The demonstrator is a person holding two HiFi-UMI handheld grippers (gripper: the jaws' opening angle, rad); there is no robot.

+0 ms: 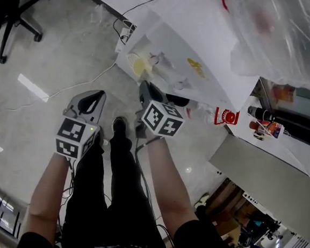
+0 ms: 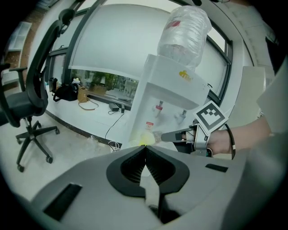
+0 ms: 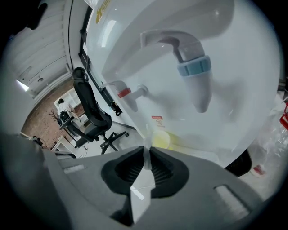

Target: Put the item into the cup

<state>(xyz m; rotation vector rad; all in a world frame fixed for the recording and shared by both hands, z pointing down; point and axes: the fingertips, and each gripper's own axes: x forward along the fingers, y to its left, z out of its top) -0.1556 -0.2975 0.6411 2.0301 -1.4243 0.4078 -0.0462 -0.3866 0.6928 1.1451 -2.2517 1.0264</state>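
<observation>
— The item [image 3: 146, 141] into that cup [image 3: 163, 138]? The water dispenser [image 2: 171, 94] crowds it; the yellow cup sits low, under the taps.
— Right tool [image 3: 147, 157] pinches the item, a thin pale strip. Left tool [image 2: 145, 150] is closed on nothing. A flimsy strip could snag the rim and miss, I'd guess.

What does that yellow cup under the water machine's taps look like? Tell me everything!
The yellow cup is small, pale and plain; whether it is paper or plastic I cannot tell. It seems to stand upright on the ledge of the white water dispenser, nearer the red tap than the blue tap. No gripper touches it. In the right gripper view, the thin strip held by the right gripper hides its left edge. What is inside does not show.
</observation>
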